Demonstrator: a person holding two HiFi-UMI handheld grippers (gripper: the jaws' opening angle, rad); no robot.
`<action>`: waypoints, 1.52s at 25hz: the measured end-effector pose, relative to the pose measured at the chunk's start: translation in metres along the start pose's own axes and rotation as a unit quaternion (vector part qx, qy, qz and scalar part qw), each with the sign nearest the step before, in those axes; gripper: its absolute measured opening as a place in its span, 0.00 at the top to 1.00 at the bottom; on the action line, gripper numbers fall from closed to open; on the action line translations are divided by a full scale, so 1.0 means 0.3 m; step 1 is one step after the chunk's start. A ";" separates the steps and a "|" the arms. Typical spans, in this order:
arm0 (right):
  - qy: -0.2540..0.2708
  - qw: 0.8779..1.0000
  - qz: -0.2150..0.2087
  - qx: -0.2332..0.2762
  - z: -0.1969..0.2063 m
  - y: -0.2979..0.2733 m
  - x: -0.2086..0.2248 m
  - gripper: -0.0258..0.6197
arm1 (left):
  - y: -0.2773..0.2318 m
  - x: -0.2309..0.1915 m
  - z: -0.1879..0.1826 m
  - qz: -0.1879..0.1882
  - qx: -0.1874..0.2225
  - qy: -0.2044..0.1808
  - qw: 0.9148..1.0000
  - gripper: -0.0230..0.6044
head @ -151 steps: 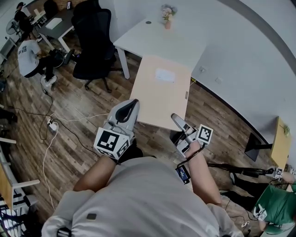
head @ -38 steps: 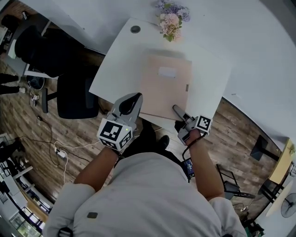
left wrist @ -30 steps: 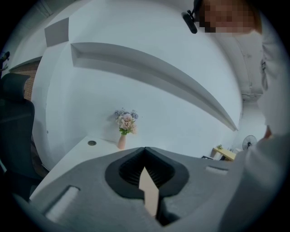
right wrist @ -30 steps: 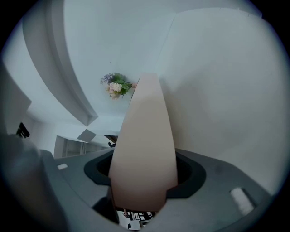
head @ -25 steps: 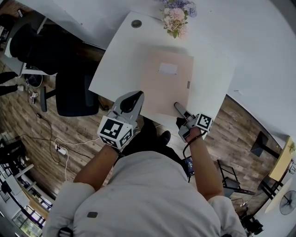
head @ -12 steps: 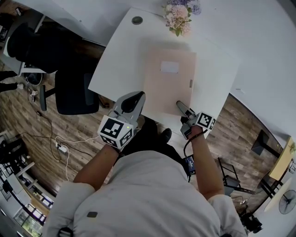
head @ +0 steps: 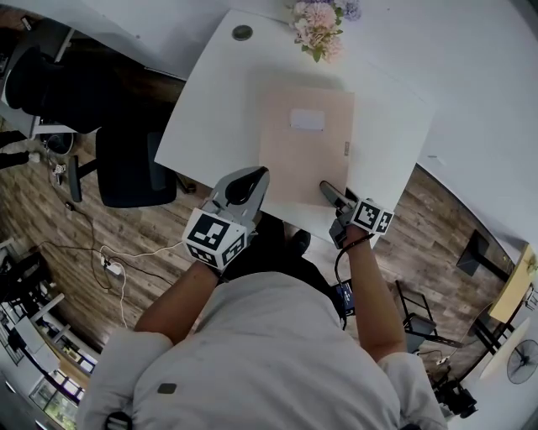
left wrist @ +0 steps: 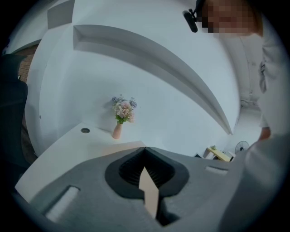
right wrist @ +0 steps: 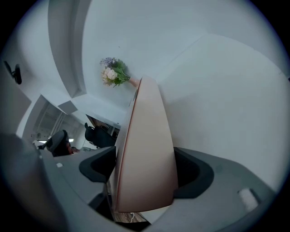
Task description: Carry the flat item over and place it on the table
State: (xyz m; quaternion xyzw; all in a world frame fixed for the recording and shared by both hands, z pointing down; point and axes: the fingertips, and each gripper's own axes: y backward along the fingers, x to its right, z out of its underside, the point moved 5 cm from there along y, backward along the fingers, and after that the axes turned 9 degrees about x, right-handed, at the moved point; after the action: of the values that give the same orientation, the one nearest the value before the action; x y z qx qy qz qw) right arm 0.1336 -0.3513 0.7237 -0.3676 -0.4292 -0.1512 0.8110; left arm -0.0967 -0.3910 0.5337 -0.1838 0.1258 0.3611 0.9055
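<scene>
Board (head: 307, 143) lies flat on the desk (head: 210, 117), reaching its front edge; left tongs (head: 250, 180) clenched on that near edge; right tongs (head: 329, 191) have just been opening, released around it; probably stiff, light, best edge-held.

- From the head we look steeply down on the left tongs (head: 250, 181) and right tongs (head: 327, 190), the tabletop (head: 210, 109) just beyond them.
- Each tongs camera rides close behind its jaws, facing forward.
- All views share the flowers (head: 318, 21) ahead.
</scene>
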 end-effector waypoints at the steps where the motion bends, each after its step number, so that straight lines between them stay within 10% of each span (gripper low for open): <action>1: 0.010 1.000 0.006 -0.001 -0.004 0.002 0.002 0.34 | -0.003 0.001 0.001 0.000 0.000 0.002 1.000 0.96; 12: 0.192 0.976 0.100 -0.037 -0.017 0.021 0.035 0.35 | -0.020 0.021 0.005 0.000 0.002 0.006 1.000 0.96; 38: 0.395 0.914 -0.010 0.091 -0.130 0.403 -0.390 0.77 | 0.124 0.353 -0.035 -0.014 0.056 -0.042 0.997 0.96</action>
State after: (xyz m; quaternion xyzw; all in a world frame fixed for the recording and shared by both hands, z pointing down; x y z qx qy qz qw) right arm 0.1557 -0.3051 0.5589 -0.1981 -0.0892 -0.2524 0.9429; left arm -0.0487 -0.3060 0.4769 -0.1187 0.1047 0.3479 0.9241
